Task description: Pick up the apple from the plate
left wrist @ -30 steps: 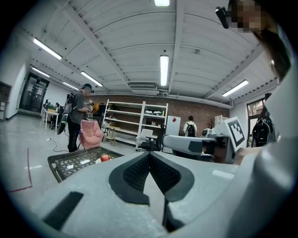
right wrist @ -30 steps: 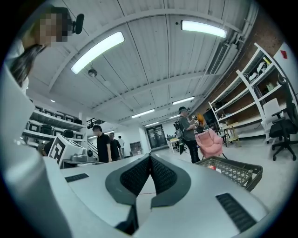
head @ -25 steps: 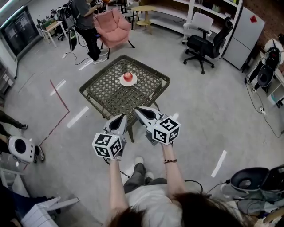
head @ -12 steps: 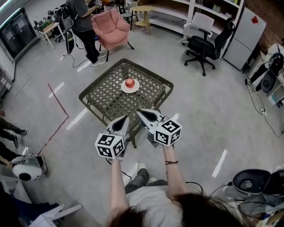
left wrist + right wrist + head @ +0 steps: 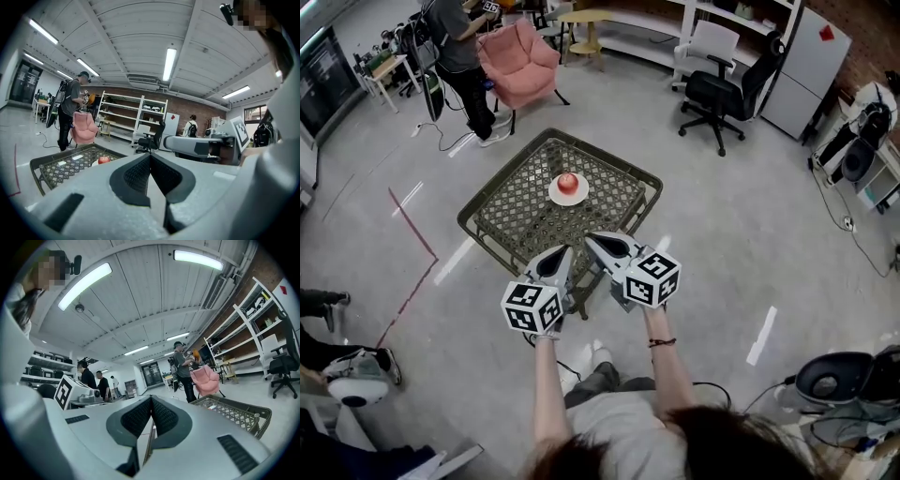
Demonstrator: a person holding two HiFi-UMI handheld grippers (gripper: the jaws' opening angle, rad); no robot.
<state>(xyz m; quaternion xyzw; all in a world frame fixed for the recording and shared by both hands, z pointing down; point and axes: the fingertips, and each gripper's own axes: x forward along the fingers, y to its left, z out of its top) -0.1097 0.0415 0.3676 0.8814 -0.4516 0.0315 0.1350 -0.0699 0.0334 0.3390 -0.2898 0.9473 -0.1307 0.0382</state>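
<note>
A red apple (image 5: 568, 181) lies on a small white plate (image 5: 555, 196) at the middle of a low dark lattice table (image 5: 516, 220). In the head view my left gripper (image 5: 562, 250) and right gripper (image 5: 589, 236) are held side by side over the table's near edge, a good way short of the plate. Both point at the table, jaws shut and empty. The left gripper view shows the apple (image 5: 104, 160) small, left of the shut jaw tips (image 5: 150, 154). The right gripper view shows only the table's corner (image 5: 236, 412) beyond the shut tips (image 5: 151, 398).
A pink armchair (image 5: 517, 58) and a standing person (image 5: 455, 47) are beyond the table. A black office chair (image 5: 722, 94) and shelving stand at the back right. Red tape (image 5: 414, 248) marks the floor at the left. Vacuum-like gear (image 5: 834, 380) sits at the lower right.
The table and the apple have drawn closer in the head view. Both grippers have gone forward together and now reach the table's near edge. Their jaws stayed shut.
</note>
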